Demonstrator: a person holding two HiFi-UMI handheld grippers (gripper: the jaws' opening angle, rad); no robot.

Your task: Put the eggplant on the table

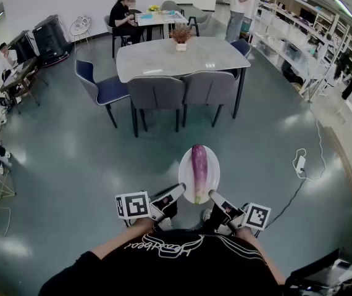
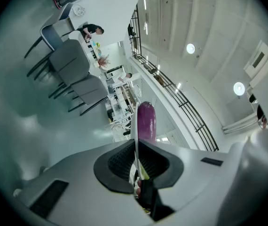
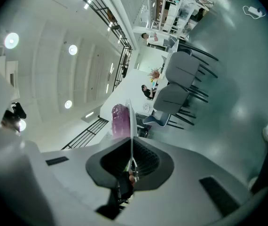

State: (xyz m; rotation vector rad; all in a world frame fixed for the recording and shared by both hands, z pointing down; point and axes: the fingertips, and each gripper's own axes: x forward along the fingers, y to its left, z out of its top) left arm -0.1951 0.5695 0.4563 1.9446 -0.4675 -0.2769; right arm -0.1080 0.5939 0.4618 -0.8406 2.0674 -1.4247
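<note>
Jaws of left gripper [image 1: 177, 192], right gripper [image 1: 215, 197] clamp plate [image 1: 213, 174] rim; eggplant [image 1: 199, 167] atop, ahead.

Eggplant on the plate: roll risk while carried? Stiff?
Probably rolls sideways if tilted: the eggplant is round, glossy, loose on the white plate. Likely stiff: it lies straight. The left gripper and right gripper pinch only the near rim, so tipping seems possible.

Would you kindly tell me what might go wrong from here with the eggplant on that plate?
1. The eggplant lies loose on the plate, which the left tongs and right tongs pinch only at its near rim; a tilt might roll it off.
2. Chairs line the near side of the table, so reaching over them could be awkward.
</note>
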